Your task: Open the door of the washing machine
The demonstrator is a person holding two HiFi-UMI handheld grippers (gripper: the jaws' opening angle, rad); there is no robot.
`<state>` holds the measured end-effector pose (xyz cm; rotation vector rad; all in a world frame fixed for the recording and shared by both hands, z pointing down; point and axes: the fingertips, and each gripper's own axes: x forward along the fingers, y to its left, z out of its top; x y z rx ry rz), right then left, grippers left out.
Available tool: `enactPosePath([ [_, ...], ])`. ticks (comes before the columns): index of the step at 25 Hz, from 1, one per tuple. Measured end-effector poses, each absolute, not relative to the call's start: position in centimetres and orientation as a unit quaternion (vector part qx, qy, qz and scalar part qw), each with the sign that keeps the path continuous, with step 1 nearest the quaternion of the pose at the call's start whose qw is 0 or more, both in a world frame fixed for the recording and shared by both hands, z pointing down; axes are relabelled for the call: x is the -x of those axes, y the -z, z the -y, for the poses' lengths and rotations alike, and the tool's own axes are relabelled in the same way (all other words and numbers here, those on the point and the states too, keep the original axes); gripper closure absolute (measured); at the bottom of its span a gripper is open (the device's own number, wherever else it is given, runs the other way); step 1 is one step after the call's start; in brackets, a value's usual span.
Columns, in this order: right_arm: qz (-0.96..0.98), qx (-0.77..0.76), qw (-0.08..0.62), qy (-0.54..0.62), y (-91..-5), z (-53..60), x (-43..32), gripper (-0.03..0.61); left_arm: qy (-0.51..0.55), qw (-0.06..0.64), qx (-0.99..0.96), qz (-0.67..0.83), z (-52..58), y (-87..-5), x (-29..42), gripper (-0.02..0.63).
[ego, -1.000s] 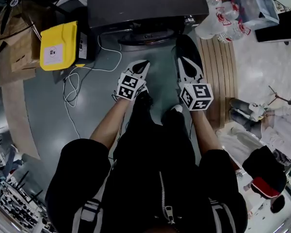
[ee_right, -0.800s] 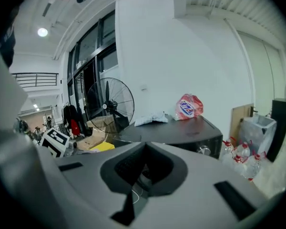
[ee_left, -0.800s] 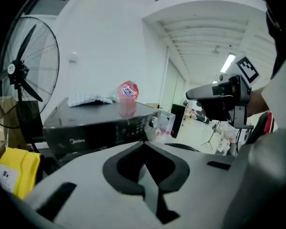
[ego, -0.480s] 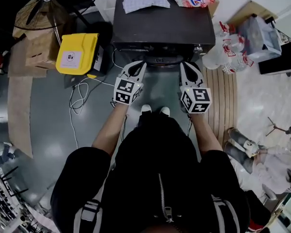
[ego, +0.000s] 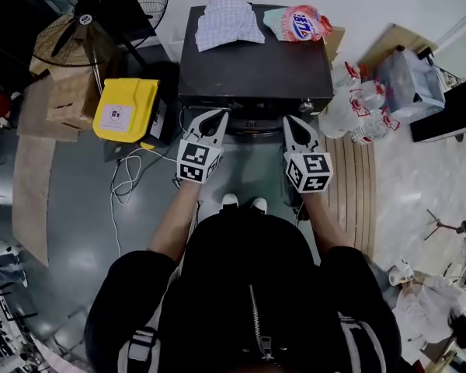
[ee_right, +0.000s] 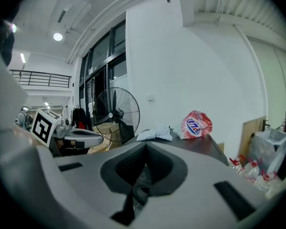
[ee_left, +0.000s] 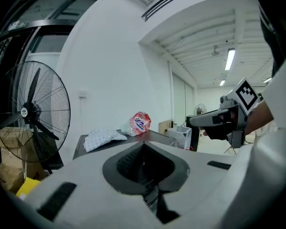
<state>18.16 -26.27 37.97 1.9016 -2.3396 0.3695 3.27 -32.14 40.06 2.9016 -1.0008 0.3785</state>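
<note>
The washing machine (ego: 252,61) is a dark box in front of me, seen from above in the head view. A checked cloth (ego: 227,22) and a red-and-white detergent bag (ego: 299,23) lie on its top. Only the rim of its door (ego: 251,124) shows, under the front edge. My left gripper (ego: 220,113) is shut and empty, pointing at the front edge left of the door. My right gripper (ego: 288,120) is shut and empty too, just right of the door. Neither visibly touches the machine. The left gripper view looks over its own shut tips (ee_left: 143,144) across the machine top (ee_left: 155,135).
A standing fan (ego: 101,14), cardboard boxes (ego: 62,92) and a yellow case (ego: 124,109) stand left of the machine. A white cable (ego: 124,181) lies on the grey floor. Packed water bottles (ego: 349,103) and a wooden slatted board (ego: 357,185) are on the right.
Both grippers have risen from near the floor to the height of the machine's front edge, the left one more. The head view has lifted, so the machine's whole top now shows.
</note>
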Motion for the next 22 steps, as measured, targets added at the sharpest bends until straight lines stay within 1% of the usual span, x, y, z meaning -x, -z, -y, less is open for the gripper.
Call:
enactPosePath([
  [6,0.778,-0.617,0.051,-0.111,-37.0,27.3,-17.6,0.575,-0.110,0.025,-0.935,0.337,33.2,-38.6,-2.6,0.611],
  [22,0.781,-0.611,0.063,-0.115,-37.7,25.9,-16.8,0.575,-0.110,0.042,-0.933,0.341,32.0,-39.5,-2.0,0.611],
])
